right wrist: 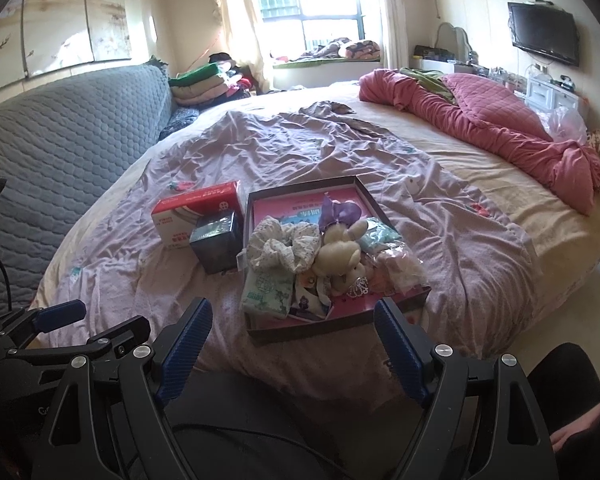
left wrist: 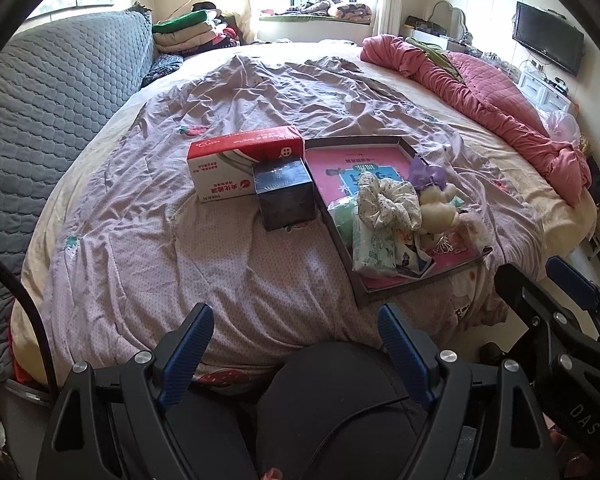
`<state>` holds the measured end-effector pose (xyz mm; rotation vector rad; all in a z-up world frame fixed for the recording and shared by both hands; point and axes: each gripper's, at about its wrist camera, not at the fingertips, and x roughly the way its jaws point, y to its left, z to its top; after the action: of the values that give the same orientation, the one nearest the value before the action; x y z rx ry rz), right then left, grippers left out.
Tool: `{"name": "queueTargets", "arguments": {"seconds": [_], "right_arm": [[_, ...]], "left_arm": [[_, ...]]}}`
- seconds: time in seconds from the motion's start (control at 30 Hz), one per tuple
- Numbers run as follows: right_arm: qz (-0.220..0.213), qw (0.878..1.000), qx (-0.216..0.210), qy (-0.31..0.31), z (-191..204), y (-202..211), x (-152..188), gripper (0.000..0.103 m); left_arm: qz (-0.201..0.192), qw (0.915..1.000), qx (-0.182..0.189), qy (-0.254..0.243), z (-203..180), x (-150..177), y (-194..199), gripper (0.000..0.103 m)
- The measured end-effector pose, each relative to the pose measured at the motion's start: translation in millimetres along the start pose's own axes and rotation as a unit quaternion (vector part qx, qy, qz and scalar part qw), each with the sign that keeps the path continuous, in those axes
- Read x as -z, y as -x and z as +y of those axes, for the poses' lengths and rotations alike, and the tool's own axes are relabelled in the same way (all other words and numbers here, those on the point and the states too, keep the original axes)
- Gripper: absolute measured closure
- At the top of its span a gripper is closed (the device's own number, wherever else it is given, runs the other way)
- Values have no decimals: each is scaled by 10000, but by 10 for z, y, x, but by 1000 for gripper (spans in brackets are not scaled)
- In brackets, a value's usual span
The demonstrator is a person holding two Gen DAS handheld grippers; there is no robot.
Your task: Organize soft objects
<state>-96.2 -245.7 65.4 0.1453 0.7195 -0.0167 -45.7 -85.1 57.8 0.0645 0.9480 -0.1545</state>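
Left gripper point(left wrist: 296, 322): hanging over the near edge of the bed, blue fingers spread wide, nothing between them.
Right gripper point(right wrist: 294, 316): same deal, jaws wide apart and holding nothing, pointed at the tray from the near side.
Tray point(right wrist: 358, 189): shallow dark box with a pink printed bottom, sitting on the lilac bedspread point(right wrist: 440, 240), near the front of the bed.
Soft stuff: all piled in the near end of the tray. Floral scrunchie point(right wrist: 284, 248), cream plush bunny point(right wrist: 342, 254) just right of it, purple bow point(right wrist: 340, 212) behind the bunny, green tissue pack point(right wrist: 266, 290) at the near corner.
Red-and-white carton point(left wrist: 240, 160): on the bedspread left of the tray.
Dark box point(left wrist: 286, 196): in front of the carton, touching it, just beside the tray.
Pink quilt point(left wrist: 500, 108): bunched along the far right of the bed.
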Motion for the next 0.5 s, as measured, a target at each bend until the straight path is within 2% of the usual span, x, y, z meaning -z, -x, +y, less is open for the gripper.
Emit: {"name": "queueTargets", "arguments": {"seconds": [0.5], "right_arm": [[60, 10000, 31, 54, 17, -18, 23, 19]], "left_arm": [[22, 9999, 11, 115, 67, 24, -36, 19]]}}
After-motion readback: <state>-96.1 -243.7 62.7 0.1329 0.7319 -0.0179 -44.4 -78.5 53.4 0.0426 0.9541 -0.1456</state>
